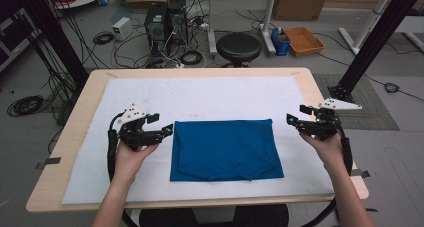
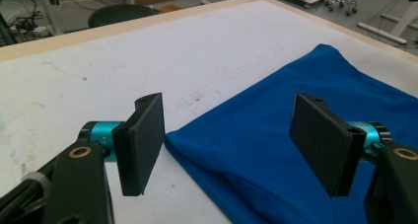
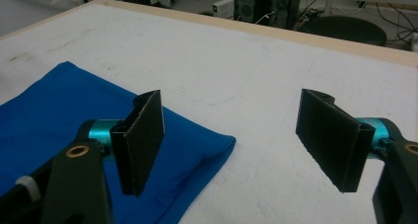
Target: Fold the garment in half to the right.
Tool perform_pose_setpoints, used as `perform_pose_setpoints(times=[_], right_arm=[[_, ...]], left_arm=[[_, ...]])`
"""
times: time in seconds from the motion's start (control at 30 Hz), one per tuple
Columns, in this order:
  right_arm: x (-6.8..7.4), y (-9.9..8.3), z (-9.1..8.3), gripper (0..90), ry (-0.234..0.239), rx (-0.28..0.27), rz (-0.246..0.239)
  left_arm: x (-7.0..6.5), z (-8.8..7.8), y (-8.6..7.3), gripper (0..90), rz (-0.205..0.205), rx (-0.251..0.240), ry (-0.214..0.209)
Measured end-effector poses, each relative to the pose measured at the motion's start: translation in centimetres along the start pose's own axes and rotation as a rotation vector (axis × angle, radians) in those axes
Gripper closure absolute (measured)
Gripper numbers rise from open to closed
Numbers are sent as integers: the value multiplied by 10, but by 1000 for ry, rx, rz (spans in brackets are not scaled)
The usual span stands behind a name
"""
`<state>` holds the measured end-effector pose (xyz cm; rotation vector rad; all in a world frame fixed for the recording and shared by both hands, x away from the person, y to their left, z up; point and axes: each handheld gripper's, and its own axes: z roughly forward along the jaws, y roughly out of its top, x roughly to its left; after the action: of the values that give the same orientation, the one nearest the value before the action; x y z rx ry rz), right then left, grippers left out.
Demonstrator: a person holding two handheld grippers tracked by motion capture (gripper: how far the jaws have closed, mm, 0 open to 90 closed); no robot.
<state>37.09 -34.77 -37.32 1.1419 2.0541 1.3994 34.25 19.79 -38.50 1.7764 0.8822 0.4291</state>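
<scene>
- Light wooden bench (image 1: pixel 320 94) with a rounded edge; it carries everything noted below, and both claws sit over it near the person's side.
- White felt-like mat (image 1: pixel 200 99) covers most of the bench top. It runs under both claws and well beyond them toward the far edge; faint grey smudges show on it ahead of the left claw.
- Folded blue fabric rectangle (image 1: pixel 225 149) lies flat on the mat, between the two claws. Its left edge is just beside the left claw's tips; its right edge is near the right claw, with a strip of bare mat between.
- In the left gripper view the blue fabric (image 2: pixel 296 135) fills the space ahead of and under the far jaw, with its corner reaching in between the jaws. In the right gripper view its corner (image 3: pixel 197 145) ends between the jaws, lower down.
- Left claw (image 1: pixel 162 124), held in the person's left hand (image 1: pixel 131 154): jaws spread wide, pads bare, nothing pinched.
- Right claw (image 1: pixel 296 114), held in the right hand (image 1: pixel 327 147): jaws spread wide, pads bare, nothing pinched; white mat shows between them.
</scene>
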Motion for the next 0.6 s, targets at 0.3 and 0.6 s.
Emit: perform_pose_setpoints(times=[0.3,0.6], right_arm=[[3,1,2,264,-1,-3,-5],[15,5,12,264,20,9,-29]], left_arm=[[-7,-1,6,296,39,-9,-7],[-21,-7,3,296,60,36,-29]])
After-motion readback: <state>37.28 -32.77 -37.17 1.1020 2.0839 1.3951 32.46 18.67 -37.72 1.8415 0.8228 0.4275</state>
